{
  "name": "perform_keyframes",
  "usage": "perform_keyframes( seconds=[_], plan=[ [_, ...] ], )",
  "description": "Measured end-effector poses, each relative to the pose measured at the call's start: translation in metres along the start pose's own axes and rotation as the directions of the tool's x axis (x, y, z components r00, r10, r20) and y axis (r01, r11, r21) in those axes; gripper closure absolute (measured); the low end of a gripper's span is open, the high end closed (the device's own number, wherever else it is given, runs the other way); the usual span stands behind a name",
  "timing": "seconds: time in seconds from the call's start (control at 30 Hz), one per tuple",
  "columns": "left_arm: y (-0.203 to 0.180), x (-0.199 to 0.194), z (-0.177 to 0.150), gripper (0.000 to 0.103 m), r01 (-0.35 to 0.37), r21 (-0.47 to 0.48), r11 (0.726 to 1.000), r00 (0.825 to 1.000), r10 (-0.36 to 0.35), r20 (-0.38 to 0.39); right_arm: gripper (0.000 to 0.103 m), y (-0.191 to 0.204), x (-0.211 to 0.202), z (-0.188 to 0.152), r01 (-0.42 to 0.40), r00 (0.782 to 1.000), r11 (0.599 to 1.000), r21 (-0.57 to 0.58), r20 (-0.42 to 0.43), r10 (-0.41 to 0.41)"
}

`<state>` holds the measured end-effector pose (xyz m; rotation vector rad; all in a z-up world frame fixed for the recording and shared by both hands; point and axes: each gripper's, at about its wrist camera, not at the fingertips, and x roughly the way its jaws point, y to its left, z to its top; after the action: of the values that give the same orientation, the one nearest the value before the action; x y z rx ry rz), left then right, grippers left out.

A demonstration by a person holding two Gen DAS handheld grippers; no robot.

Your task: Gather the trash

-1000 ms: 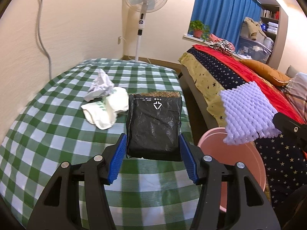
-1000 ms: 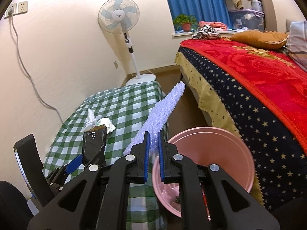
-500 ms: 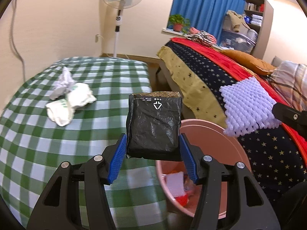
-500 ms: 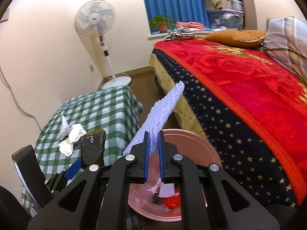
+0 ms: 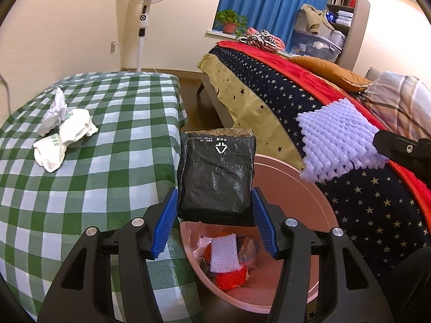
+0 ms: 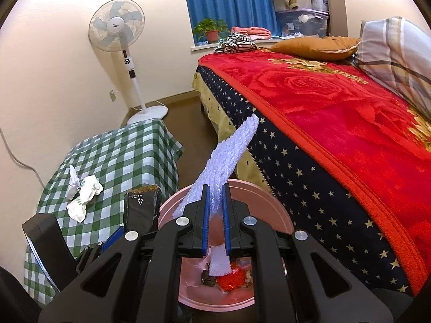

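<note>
My left gripper point(image 5: 215, 210) is shut on a black crinkled packet point(image 5: 216, 173), held upright over the near rim of the pink bin point(image 5: 312, 196). My right gripper point(image 6: 215, 210) is shut on a white foam fruit net point(image 6: 229, 153) that sticks up and away above the same pink bin point(image 6: 272, 207). The foam net point(image 5: 336, 140) also shows at the right of the left wrist view. Inside the bin lie a white foam piece point(image 5: 224, 253), red mesh point(image 5: 231, 277) and wrappers. Crumpled white paper and wrappers point(image 5: 63, 132) lie on the green checked table point(image 5: 107, 177).
A bed with a red and starred blanket point(image 6: 336, 113) stands just right of the bin. A standing fan point(image 6: 121, 43) is at the wall beyond the table. A strip of bare floor runs between table and bed. The left gripper's body point(image 6: 51, 245) is at the right wrist view's lower left.
Both grippers have moved off the table toward the bed, carrying their items, and now hang over the pink bin. Its contents have come into view. Neither grip has changed.
</note>
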<state>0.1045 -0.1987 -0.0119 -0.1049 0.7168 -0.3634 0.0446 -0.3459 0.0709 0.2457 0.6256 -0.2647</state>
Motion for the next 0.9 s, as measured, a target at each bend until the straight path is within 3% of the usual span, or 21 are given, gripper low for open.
perform_keyframes(
  seconds=[0.23,0.3,0.37,0.63,0.9],
  plan=[
    [-0.008,0.010,-0.003,0.043,0.088,0.021,0.996,0.994,-0.087,-0.060,0.088,-0.003,0.001,0.000,0.029,1.000,0.999,0.024,-0.005,-0.029],
    [-0.010,0.012,-0.006,0.041,0.089,0.028,0.996,0.994,-0.087,-0.070,0.070,-0.007,0.000,0.001,0.034,0.999,0.999,0.042,-0.003,-0.034],
    [-0.009,0.013,-0.007,0.041,0.081,0.025,0.996,0.994,-0.079,-0.076,0.063,-0.008,-0.001,0.001,0.042,0.999,0.998,0.050,0.006,-0.042],
    [0.006,0.002,-0.005,0.042,0.057,0.007,0.998,0.997,-0.057,-0.053,0.063,-0.004,-0.002,-0.002,0.016,1.000,0.998,0.053,0.015,-0.017],
    [0.029,-0.009,-0.004,0.059,0.007,-0.004,1.000,1.000,-0.007,-0.015,0.063,0.012,0.000,-0.005,-0.056,0.998,0.997,0.050,0.040,0.054]
  ],
)
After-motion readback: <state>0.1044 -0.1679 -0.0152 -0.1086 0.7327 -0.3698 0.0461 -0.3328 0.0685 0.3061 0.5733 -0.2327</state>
